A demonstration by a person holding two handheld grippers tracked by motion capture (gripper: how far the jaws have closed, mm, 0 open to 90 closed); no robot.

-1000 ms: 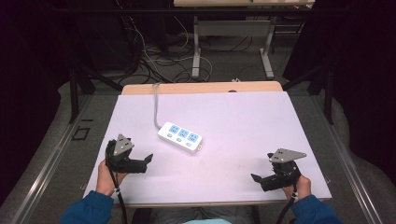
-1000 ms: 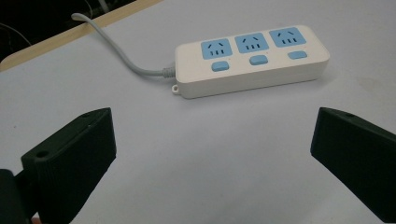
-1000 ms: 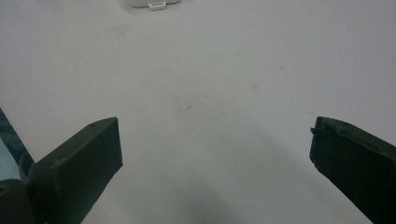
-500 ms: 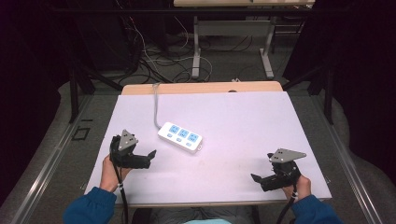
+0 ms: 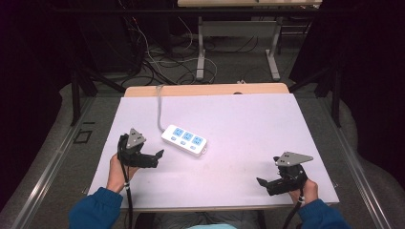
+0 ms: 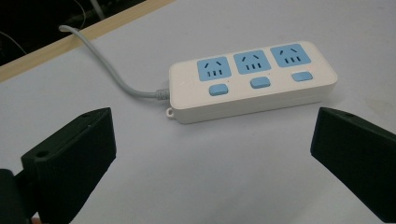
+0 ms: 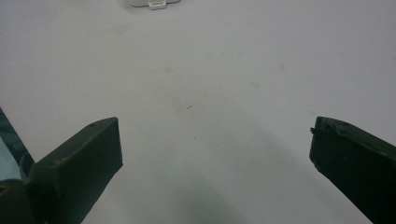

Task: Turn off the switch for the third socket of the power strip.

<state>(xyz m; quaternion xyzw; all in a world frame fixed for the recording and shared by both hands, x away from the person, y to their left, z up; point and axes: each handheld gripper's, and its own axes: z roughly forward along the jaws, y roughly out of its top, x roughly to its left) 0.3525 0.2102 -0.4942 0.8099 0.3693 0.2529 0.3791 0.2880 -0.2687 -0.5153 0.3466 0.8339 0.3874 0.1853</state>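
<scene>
A white power strip [image 5: 184, 140] with three blue sockets and three blue buttons lies left of the middle of the white tabletop [image 5: 248, 124]. Its grey cable [image 5: 159, 107] runs off over the far edge. My left gripper [image 5: 155, 159] is open, just short of the strip on its left and pointing toward it. In the left gripper view the strip [image 6: 252, 81] lies flat a little beyond the wide-apart jaws of that gripper [image 6: 212, 126], apart from them. My right gripper [image 5: 265, 185] stands open at the near right corner over bare table. The strip's end [image 7: 148, 3] peeks in at the top of the right gripper view.
A wooden strip of the table [image 5: 205, 89] shows along the far edge beyond the white sheet. On the floor behind are a tangle of cables [image 5: 157, 62] and the metal legs of another desk [image 5: 201, 52]. The person's hands in blue sleeves [image 5: 98, 210] enter from the bottom.
My left gripper has moved forward and to the right, closer to the power strip. The right gripper and the strip have stayed put.
</scene>
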